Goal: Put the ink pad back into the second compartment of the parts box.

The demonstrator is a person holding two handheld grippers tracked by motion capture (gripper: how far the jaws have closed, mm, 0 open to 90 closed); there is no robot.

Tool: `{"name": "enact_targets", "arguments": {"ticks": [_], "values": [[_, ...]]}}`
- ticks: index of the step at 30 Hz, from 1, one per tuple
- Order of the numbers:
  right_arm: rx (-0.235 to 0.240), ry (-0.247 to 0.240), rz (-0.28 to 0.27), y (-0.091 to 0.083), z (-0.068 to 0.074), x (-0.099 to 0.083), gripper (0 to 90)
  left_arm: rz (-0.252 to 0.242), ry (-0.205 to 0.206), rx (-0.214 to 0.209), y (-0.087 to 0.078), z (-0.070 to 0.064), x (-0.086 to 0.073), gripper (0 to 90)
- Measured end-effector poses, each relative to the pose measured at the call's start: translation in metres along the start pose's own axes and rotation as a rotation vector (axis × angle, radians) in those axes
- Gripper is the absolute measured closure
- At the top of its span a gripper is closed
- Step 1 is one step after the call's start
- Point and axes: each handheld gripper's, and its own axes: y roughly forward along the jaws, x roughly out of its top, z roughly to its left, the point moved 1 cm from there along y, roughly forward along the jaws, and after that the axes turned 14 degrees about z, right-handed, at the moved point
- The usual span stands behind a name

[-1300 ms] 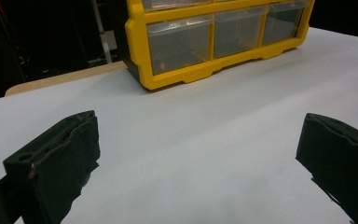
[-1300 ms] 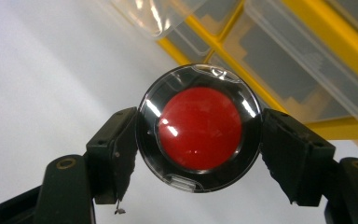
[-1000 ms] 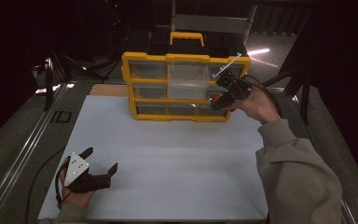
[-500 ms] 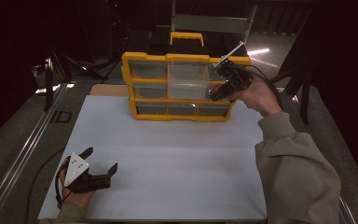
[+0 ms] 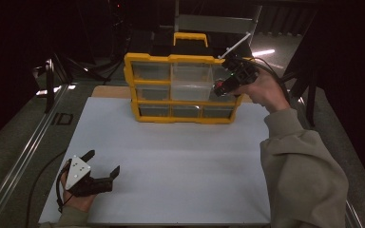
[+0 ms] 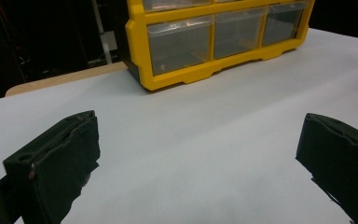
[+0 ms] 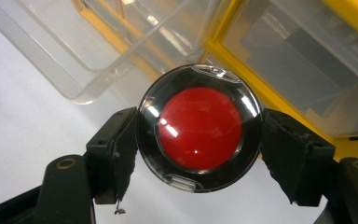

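Right gripper view: one red round disc [image 7: 199, 128] clamped between jaws of right hand-held gripper [image 7: 199, 140], close before one yellow drawer box [image 7: 270, 70]; left hand-held gripper [image 5: 102, 167] spread wide on bench [image 5: 180, 156].

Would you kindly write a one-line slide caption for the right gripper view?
Right gripper clamps a round red-centred disc beside an open clear drawer of the yellow organiser.

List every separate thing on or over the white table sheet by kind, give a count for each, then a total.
Yellow drawer cabinet: 1
Red round disc in a clear case: 1
Grippers, left open and resting on the sheet, right shut on the disc: 2
Total: 4
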Motion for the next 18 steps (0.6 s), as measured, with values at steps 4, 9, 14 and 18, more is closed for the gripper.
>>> {"name": "enact_targets", "arguments": {"ticks": [4,9,14,18], "values": [[0.000,0.011,-0.003,-0.006,-0.004,0.002,29.7,0.000,0.000,0.001,0.000,0.000,0.000,0.0],[-0.001,0.017,-0.021,-0.016,-0.004,0.005,29.8,-0.001,-0.001,0.001,0.000,0.000,0.000,0.0],[0.007,0.020,-0.038,-0.025,-0.005,0.010,29.8,0.002,0.002,0.001,0.000,0.000,0.000,0.0],[0.001,0.022,-0.049,-0.031,-0.003,0.017,29.7,0.002,0.000,0.000,0.000,0.000,0.000,0.0]]}}
